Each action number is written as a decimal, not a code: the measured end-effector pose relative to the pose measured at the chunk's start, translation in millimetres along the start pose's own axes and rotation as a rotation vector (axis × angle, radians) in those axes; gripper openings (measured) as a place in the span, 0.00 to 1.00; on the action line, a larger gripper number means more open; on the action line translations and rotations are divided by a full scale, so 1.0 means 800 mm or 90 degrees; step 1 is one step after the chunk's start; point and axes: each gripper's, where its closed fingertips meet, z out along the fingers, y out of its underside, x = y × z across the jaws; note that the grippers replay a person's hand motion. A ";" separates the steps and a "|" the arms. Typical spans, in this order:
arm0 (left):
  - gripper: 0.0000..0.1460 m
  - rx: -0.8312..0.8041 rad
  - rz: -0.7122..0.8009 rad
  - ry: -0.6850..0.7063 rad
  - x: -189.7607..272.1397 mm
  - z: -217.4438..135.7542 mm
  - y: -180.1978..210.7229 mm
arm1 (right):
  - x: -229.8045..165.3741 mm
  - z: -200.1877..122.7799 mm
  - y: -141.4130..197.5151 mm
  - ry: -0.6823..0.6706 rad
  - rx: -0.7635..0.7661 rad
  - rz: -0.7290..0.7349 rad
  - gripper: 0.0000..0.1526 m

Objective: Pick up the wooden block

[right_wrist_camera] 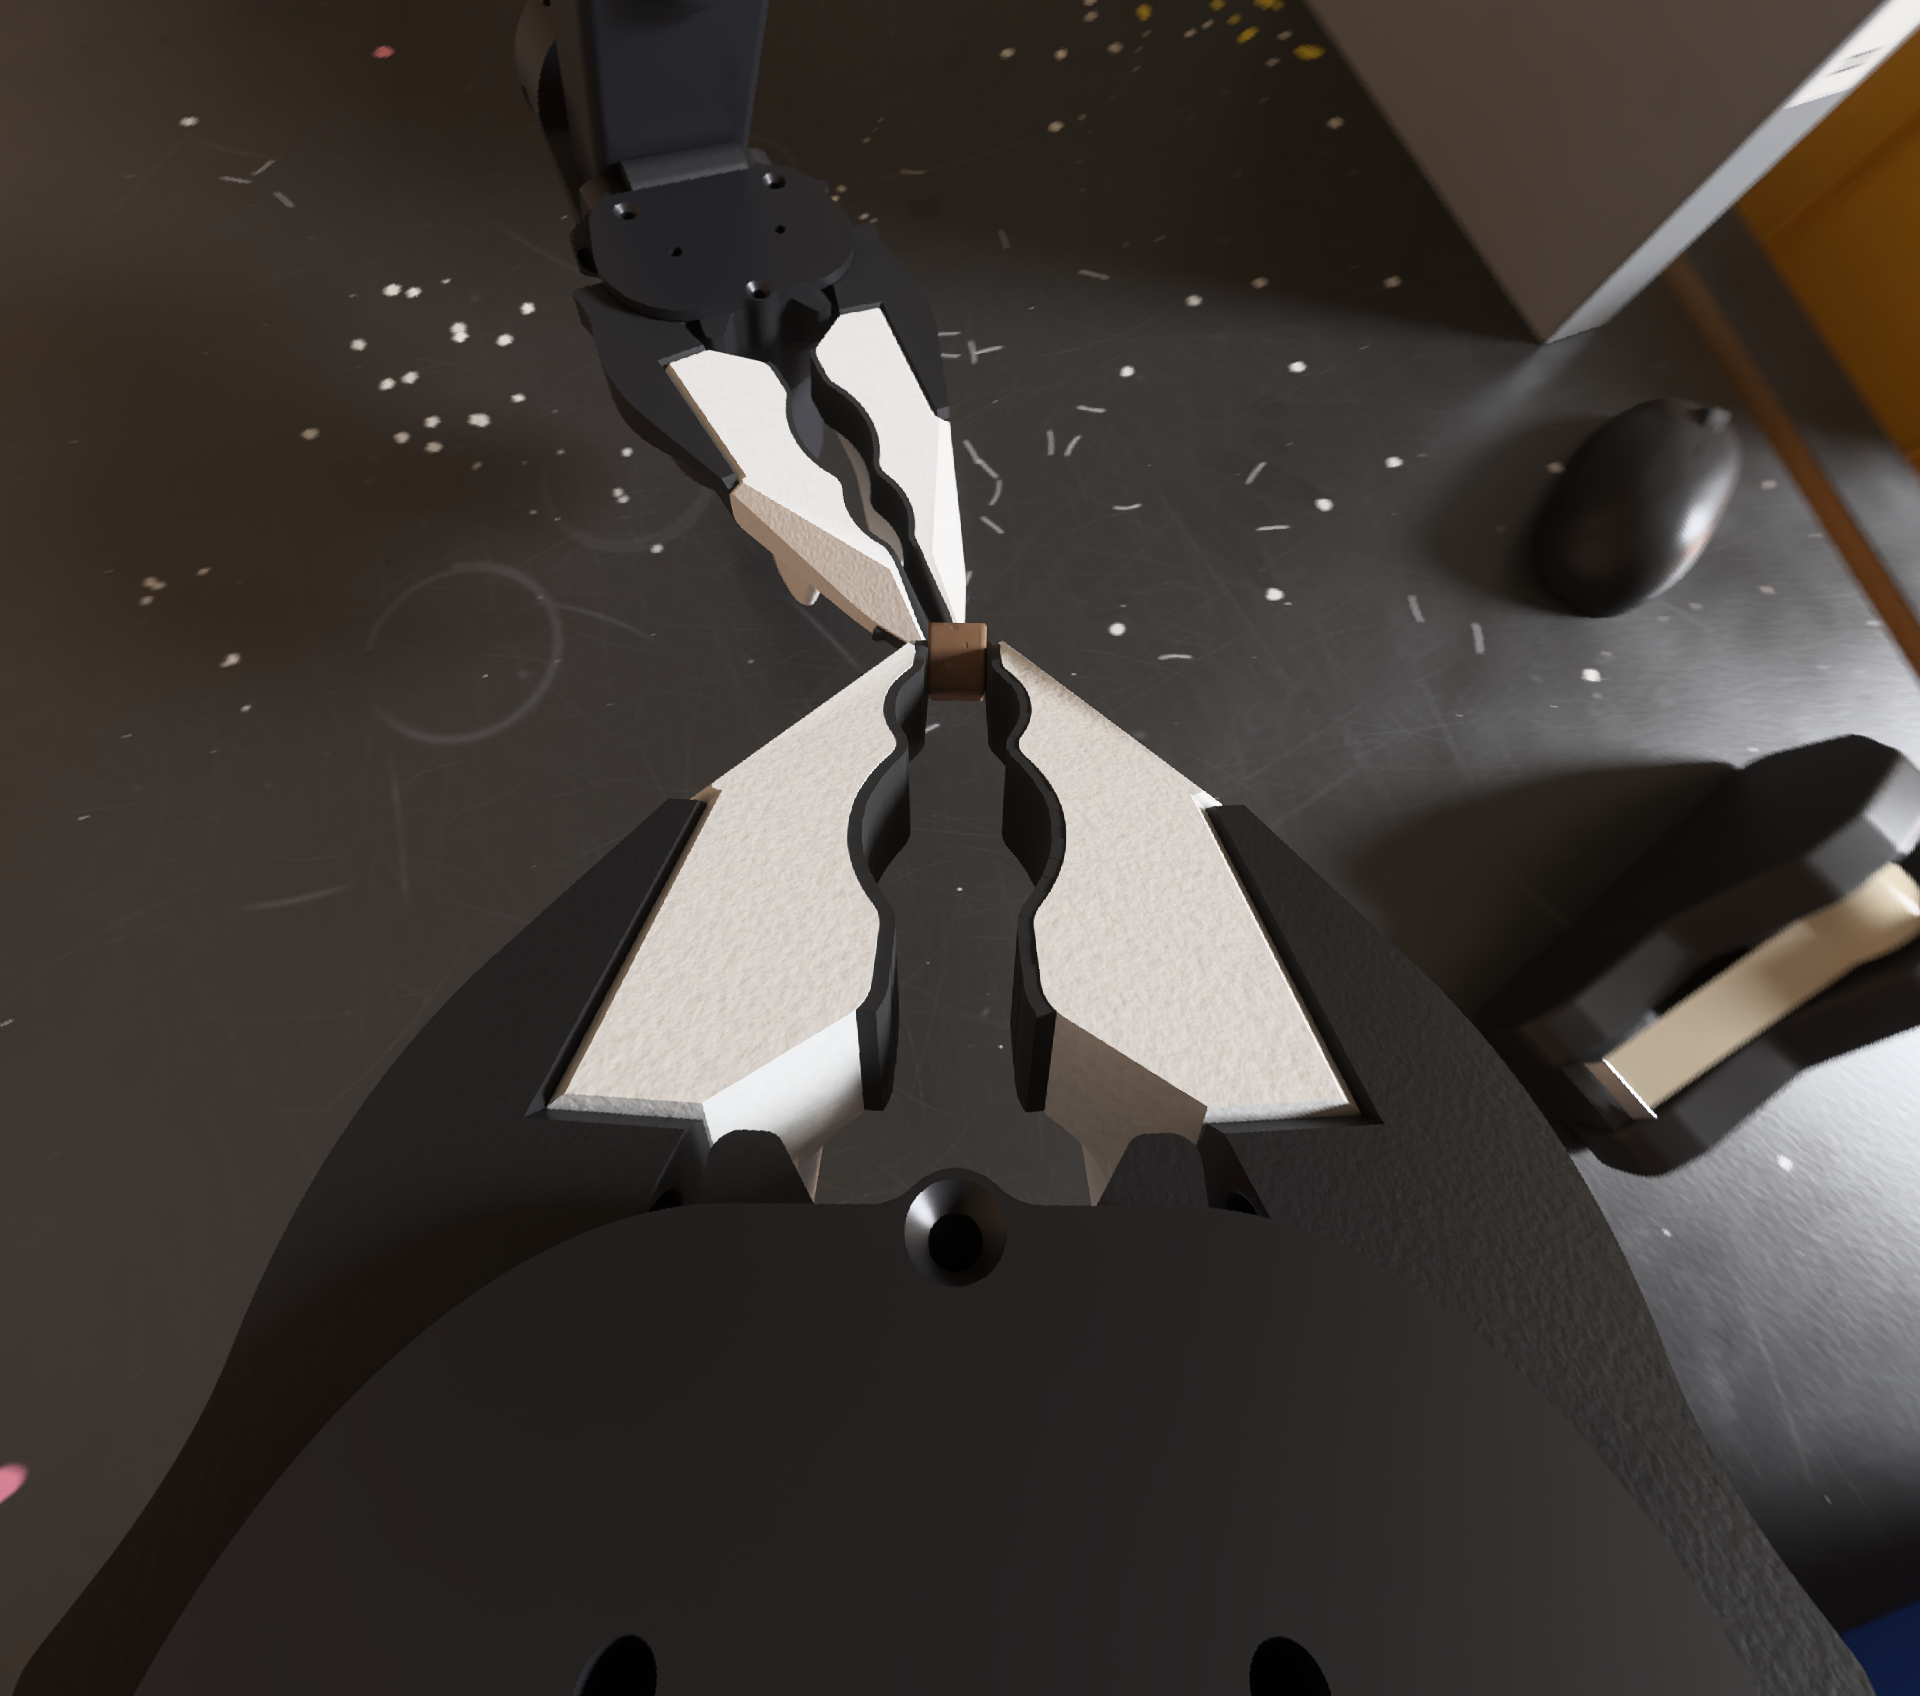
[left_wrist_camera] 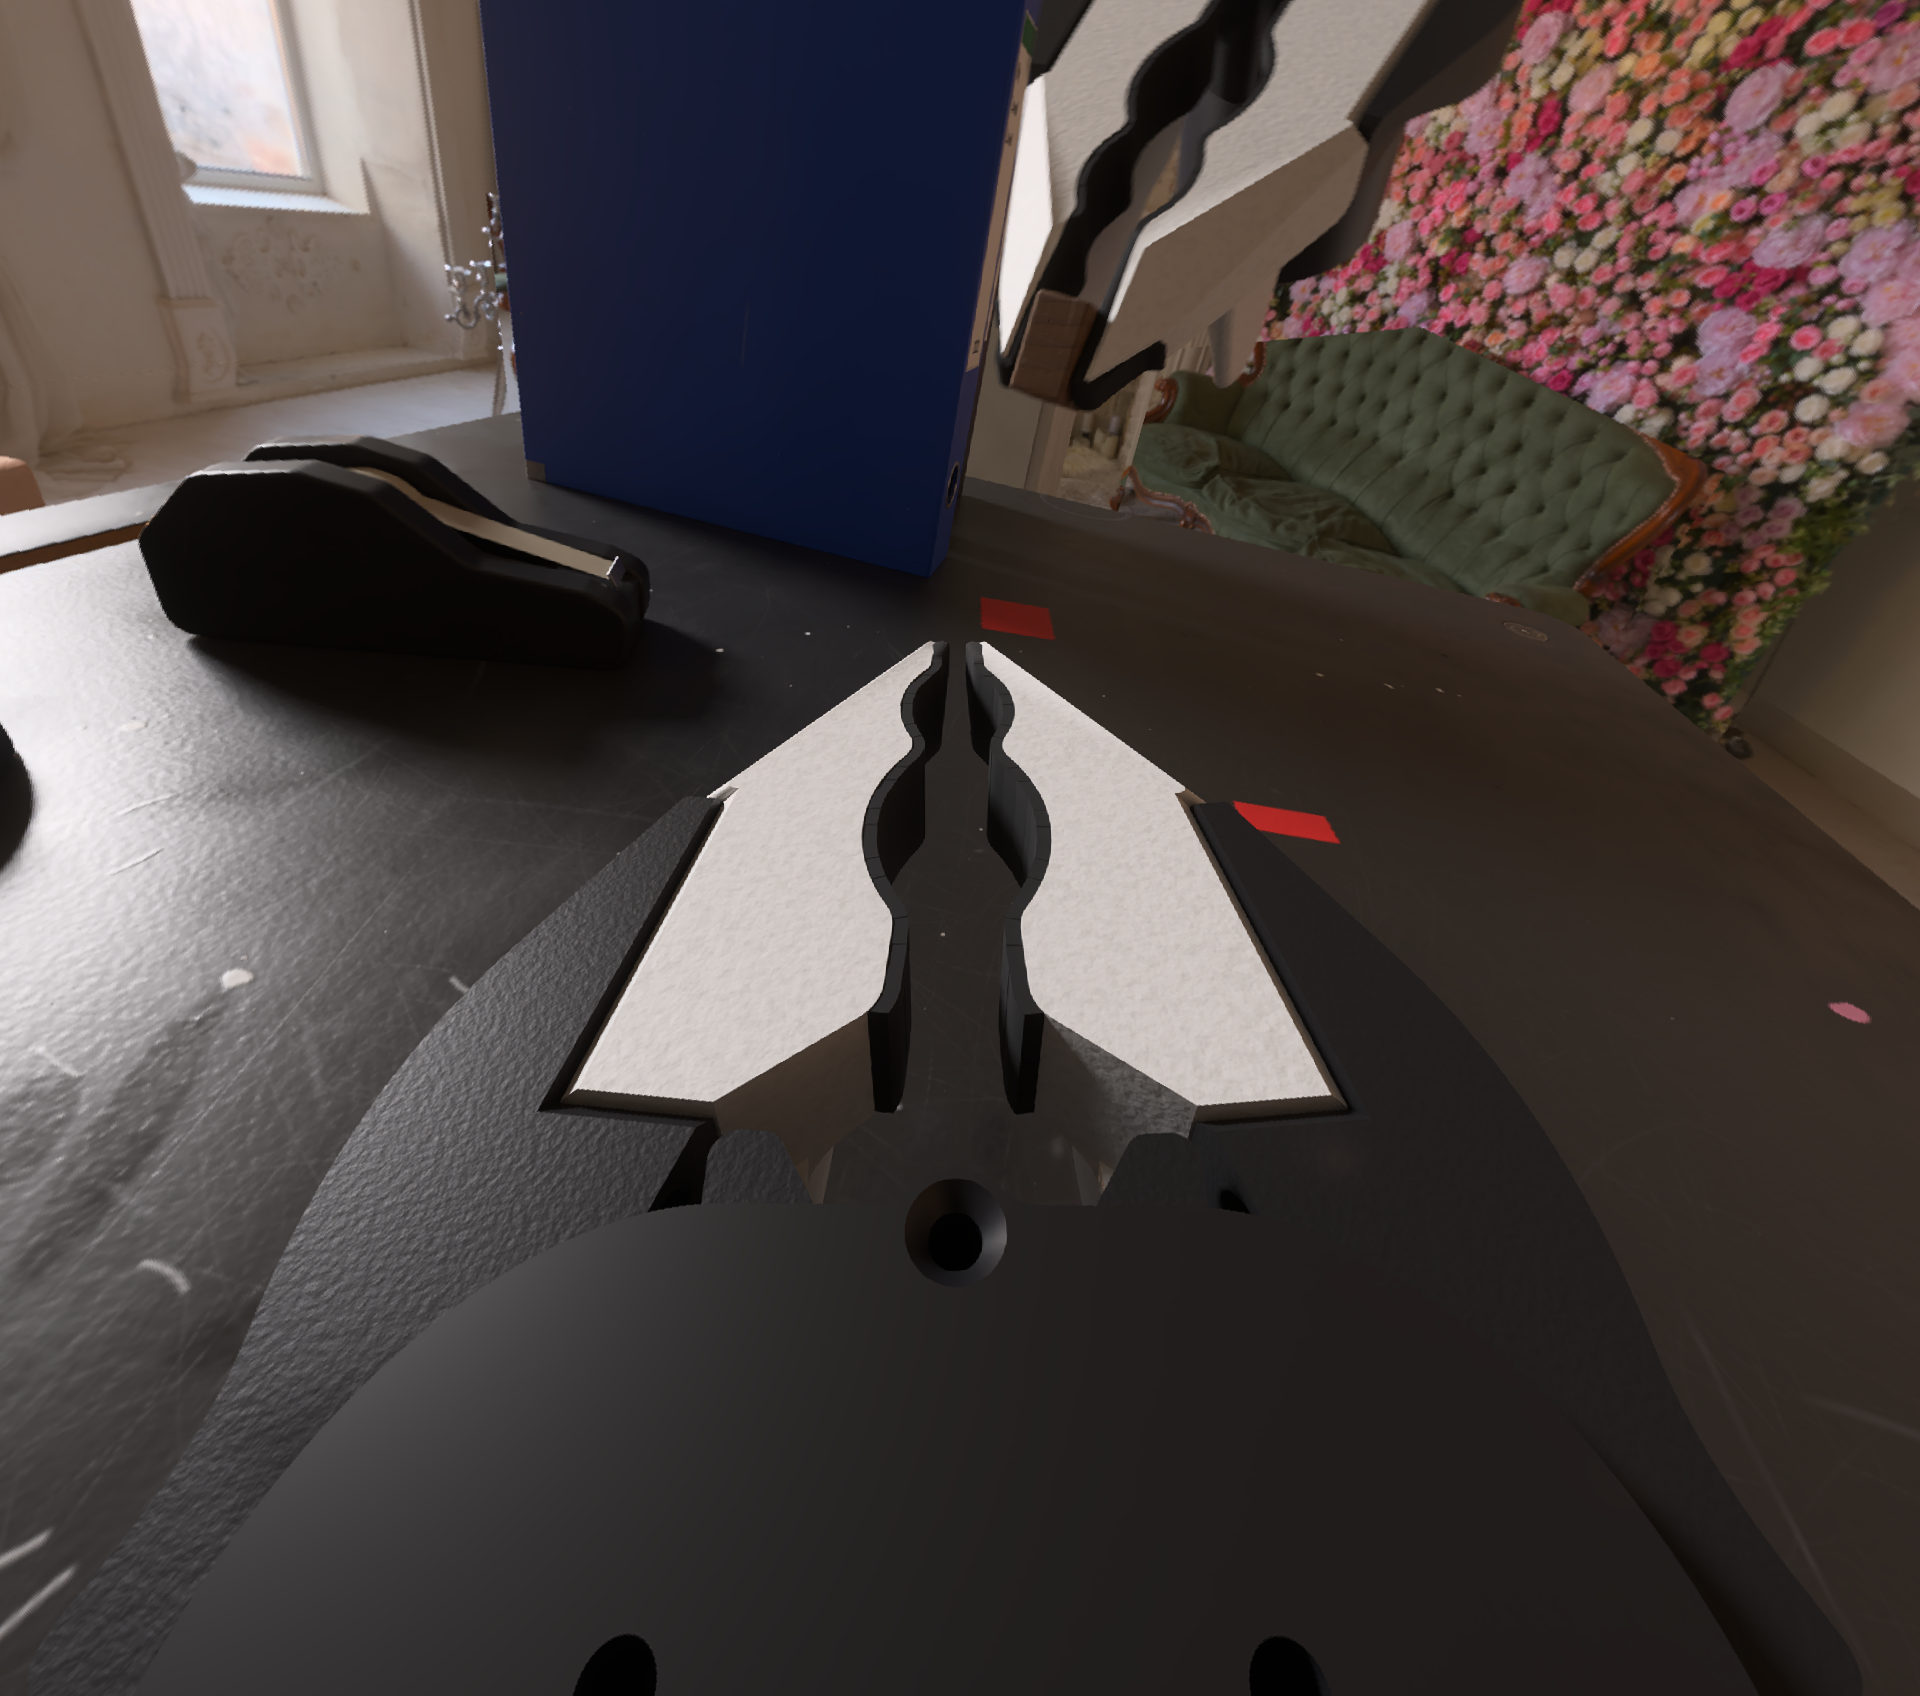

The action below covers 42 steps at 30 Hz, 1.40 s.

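While the right hand-held gripper (right_wrist_camera: 958,672) hangs above the dark tabletop (right_wrist_camera: 312,711), its two white-faced fingers are closed to a narrow gap on the small wooden block (right_wrist_camera: 957,660), which sits pinched between the fingertips, clear of the surface. In the left wrist view the same block (left_wrist_camera: 1051,342) shows at the tip of the right hand-held gripper (left_wrist_camera: 1049,358), raised in the air just beside the upper right edge of the blue binder (left_wrist_camera: 748,192).

The left hand-held gripper (left_wrist_camera: 958,651) holds nothing; its fingers are drawn almost together, with only a thin slit between the tips. From the right wrist view, its tips (right_wrist_camera: 940,623) point at the block and lie just beside it; whether they touch it cannot be told.

The blue binder stands upright on the tabletop. Left of the binder lies a black tape dispenser (left_wrist_camera: 395,550) with a pale strip of tape. Two red marks (left_wrist_camera: 1018,616) lie on the tabletop in front of the binder. A black computer mouse (right_wrist_camera: 1636,503) rests well apart from the block.
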 end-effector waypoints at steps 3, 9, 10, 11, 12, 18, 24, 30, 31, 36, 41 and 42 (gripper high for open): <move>0.02 0.002 0.014 0.003 0.006 0.000 -0.004 | -0.004 0.013 -0.003 -0.049 -0.030 0.013 0.07; 0.02 0.000 0.021 0.004 0.008 0.001 -0.005 | -0.004 0.025 -0.014 -0.071 -0.046 0.025 0.06; 0.02 0.001 0.020 0.002 0.008 0.000 -0.006 | -0.005 0.026 -0.015 -0.072 -0.049 0.024 0.06; 0.02 0.002 0.020 0.001 0.008 0.000 -0.006 | -0.005 0.026 -0.016 -0.070 -0.053 0.022 0.06; 0.02 0.001 0.021 0.000 0.008 0.000 -0.006 | -0.004 0.026 -0.016 -0.068 -0.055 0.021 0.06; 0.02 -0.022 0.034 -0.030 0.000 0.000 -0.002 | -0.002 0.023 -0.019 -0.062 -0.059 0.023 0.06; 0.02 -0.026 0.053 -0.047 -0.002 0.000 -0.003 | -0.005 0.025 -0.016 -0.058 -0.093 0.007 0.06; 0.02 -0.035 0.053 -0.050 -0.002 0.002 0.000 | -0.002 0.025 -0.017 -0.051 -0.099 0.010 0.06; 0.02 -0.037 0.054 -0.049 -0.001 0.002 0.000 | -0.001 0.025 -0.016 -0.049 -0.102 0.010 0.06; 0.02 -0.042 0.050 -0.052 -0.002 0.003 0.002 | -0.001 0.029 -0.012 -0.056 -0.110 0.011 0.06; 0.02 -0.043 0.049 -0.055 -0.003 0.003 0.002 | -0.001 0.031 -0.010 -0.056 -0.112 0.011 0.06; 0.02 -0.044 0.049 -0.056 -0.003 0.003 0.002 | -0.001 0.032 -0.010 -0.057 -0.112 0.012 0.06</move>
